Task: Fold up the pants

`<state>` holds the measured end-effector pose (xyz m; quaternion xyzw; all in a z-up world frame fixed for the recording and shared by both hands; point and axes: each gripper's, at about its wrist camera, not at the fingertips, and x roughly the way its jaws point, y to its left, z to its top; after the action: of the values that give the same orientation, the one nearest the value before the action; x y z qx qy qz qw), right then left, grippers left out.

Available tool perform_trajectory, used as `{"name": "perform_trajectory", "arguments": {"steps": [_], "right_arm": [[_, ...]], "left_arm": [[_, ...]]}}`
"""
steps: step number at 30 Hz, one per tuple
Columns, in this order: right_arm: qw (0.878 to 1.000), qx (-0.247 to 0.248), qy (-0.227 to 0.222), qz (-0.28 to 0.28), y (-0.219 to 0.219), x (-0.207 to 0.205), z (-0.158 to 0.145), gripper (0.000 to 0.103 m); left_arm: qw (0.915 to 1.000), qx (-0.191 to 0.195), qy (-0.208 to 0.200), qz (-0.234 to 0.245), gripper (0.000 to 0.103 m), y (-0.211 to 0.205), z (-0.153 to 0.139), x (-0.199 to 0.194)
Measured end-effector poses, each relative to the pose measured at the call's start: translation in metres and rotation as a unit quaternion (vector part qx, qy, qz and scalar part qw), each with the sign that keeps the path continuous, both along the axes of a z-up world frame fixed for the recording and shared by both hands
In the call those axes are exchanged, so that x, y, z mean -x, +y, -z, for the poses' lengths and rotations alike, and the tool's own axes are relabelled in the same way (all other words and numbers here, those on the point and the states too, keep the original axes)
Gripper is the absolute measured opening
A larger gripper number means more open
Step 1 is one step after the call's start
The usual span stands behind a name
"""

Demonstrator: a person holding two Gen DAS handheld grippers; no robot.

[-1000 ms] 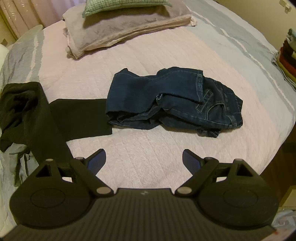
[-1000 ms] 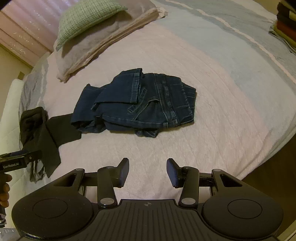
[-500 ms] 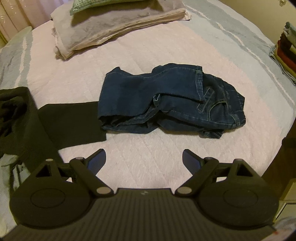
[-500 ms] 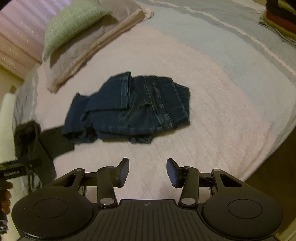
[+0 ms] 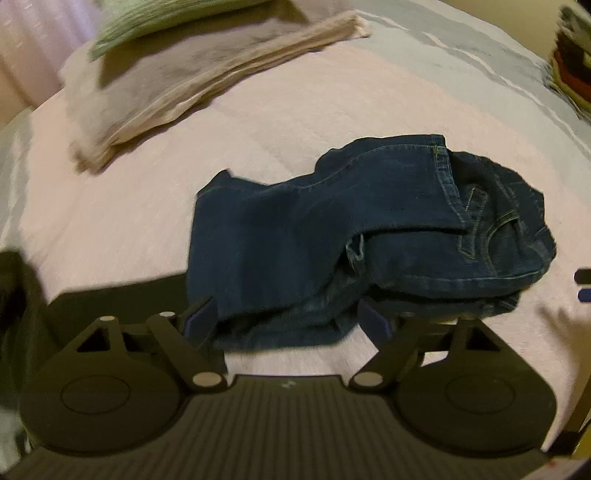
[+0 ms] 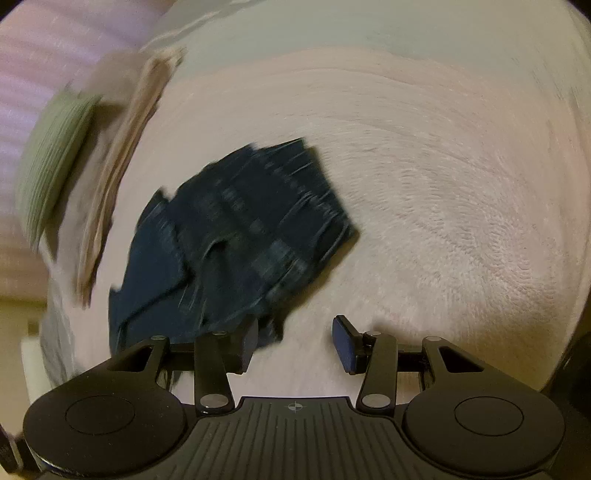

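Note:
A crumpled pair of dark blue jeans (image 5: 332, 240) lies on the pink bed cover (image 5: 166, 166). My left gripper (image 5: 287, 319) is low over the near edge of the jeans. That edge lies between its fingers, the jaws are closing, and the pads stand apart from the cloth. In the blurred right wrist view the jeans (image 6: 236, 229) lie ahead and to the left. My right gripper (image 6: 297, 339) is open over bare cover, its left finger beside the jeans' near corner.
A black garment (image 5: 110, 306) lies spread just left of the jeans. A green pillow (image 5: 166, 22) on a stack of beige pillows (image 5: 192, 85) sits at the back left. Folded clothes (image 5: 572, 74) are piled at the far right. The bed's edge is near on the right.
Both grippers have come down close to the jeans, which now fill more of each view. The left jaws have narrowed a little. The right view has rolled and is blurred.

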<state>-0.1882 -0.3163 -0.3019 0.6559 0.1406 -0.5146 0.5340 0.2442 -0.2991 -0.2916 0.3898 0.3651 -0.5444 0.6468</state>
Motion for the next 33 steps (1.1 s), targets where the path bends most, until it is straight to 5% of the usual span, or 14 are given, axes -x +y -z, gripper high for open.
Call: {"name": "perform_trajectory", "arguments": {"steps": [7, 12, 14, 19, 22, 23, 25, 28, 33], "right_arm": [[0.997, -0.004, -0.046, 0.068, 0.000, 0.009, 0.028, 0.042], [0.989, -0.012, -0.090, 0.115, 0.005, 0.008, 0.050, 0.042], [0.987, -0.012, -0.101, 0.126, 0.005, 0.005, 0.056, 0.042], [0.984, 0.007, -0.123, 0.129, -0.002, -0.005, 0.067, 0.042], [0.981, 0.021, -0.132, 0.143, -0.008, -0.011, 0.068, 0.041], [0.983, 0.030, -0.118, 0.137, -0.011, -0.012, 0.063, 0.023], [0.987, 0.061, -0.093, 0.120, -0.016, -0.010, 0.046, 0.015], [0.976, 0.113, -0.118, 0.146, -0.022, 0.010, 0.012, 0.012], [0.962, 0.185, -0.146, 0.135, -0.044, 0.030, -0.053, 0.007]], "left_arm": [[0.9963, 0.012, 0.022, 0.083, 0.074, -0.037, 0.031, 0.012], [0.9964, 0.016, 0.059, 0.059, 0.041, -0.059, 0.053, 0.003], [0.9945, 0.015, 0.094, 0.044, 0.040, -0.062, 0.057, -0.009], [0.9945, 0.006, 0.082, 0.065, 0.039, -0.066, 0.066, -0.002], [0.9943, -0.003, 0.065, 0.084, 0.016, -0.077, 0.083, 0.009], [0.9947, -0.005, 0.072, 0.073, 0.013, -0.081, 0.086, 0.007], [0.9956, 0.016, 0.077, 0.051, 0.009, -0.083, 0.077, 0.001], [0.9937, 0.077, 0.082, 0.007, 0.007, -0.073, 0.044, -0.018], [0.9785, 0.159, 0.093, -0.092, 0.007, -0.044, -0.027, -0.065]]}}
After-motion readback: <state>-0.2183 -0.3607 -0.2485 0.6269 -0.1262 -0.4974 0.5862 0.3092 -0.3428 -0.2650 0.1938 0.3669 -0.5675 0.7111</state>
